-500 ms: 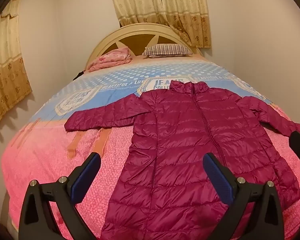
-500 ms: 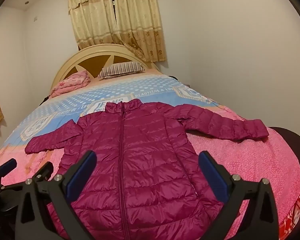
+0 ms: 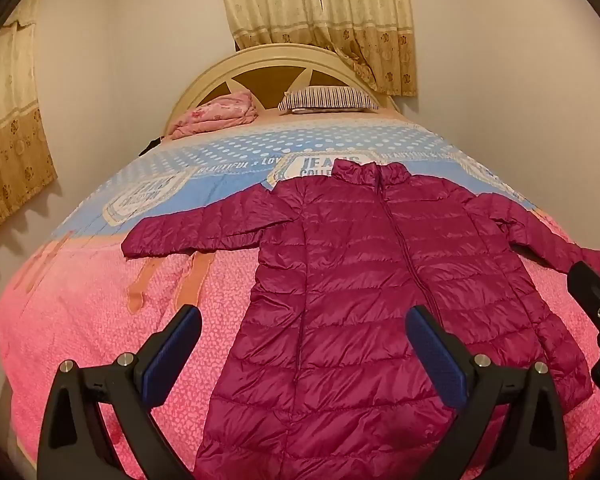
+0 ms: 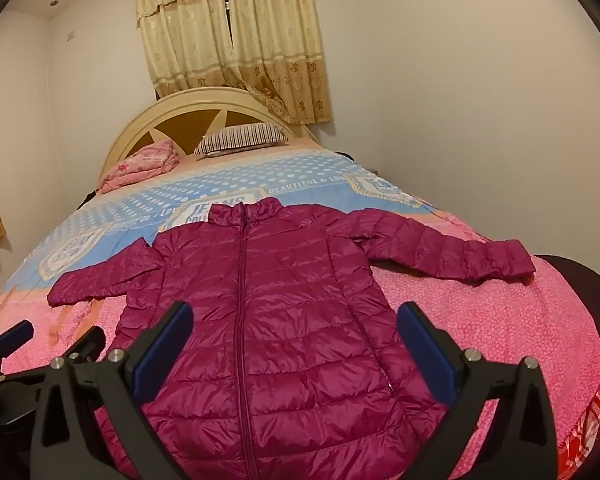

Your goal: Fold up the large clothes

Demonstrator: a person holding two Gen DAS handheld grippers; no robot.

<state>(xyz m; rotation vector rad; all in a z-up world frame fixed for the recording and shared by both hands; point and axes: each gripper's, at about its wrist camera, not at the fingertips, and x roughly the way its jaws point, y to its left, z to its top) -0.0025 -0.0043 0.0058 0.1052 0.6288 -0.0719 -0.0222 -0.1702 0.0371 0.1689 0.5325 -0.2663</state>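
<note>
Jacket [image 3: 372, 280] front and centre: a magenta puffer, spread flat and face up on the bed [image 3: 92, 320], zipped shut, collar toward the headboard [image 3: 260, 64] and hem toward the cameras. Both sleeves stretch out sideways from the jacket's shoulders, one onto the pink part of the quilt on each side. Beyond the jacket's collar the quilt turns blue with white dots, and further back a striped pillow [image 3: 328, 98] and a folded pink blanket [image 3: 216, 114] lie against the headboard. Curtains [image 3: 320, 20] hang on the wall behind that.

Left gripper [image 3: 302, 354] hovers above the jacket's lower half with its fingers spread as wide as they go, nothing between the blue pads, nothing touched. Its near finger sits over the bare pink quilt beside the jacket, the other over the quilted front.

Right gripper [image 4: 294, 350] hangs above the jacket's hem too, straddling the zip line, jaws gaping just as wide and empty. From the right wrist view, the left gripper's black frame peeks in at the left of the jacket, near the cuff of that sleeve.
</note>
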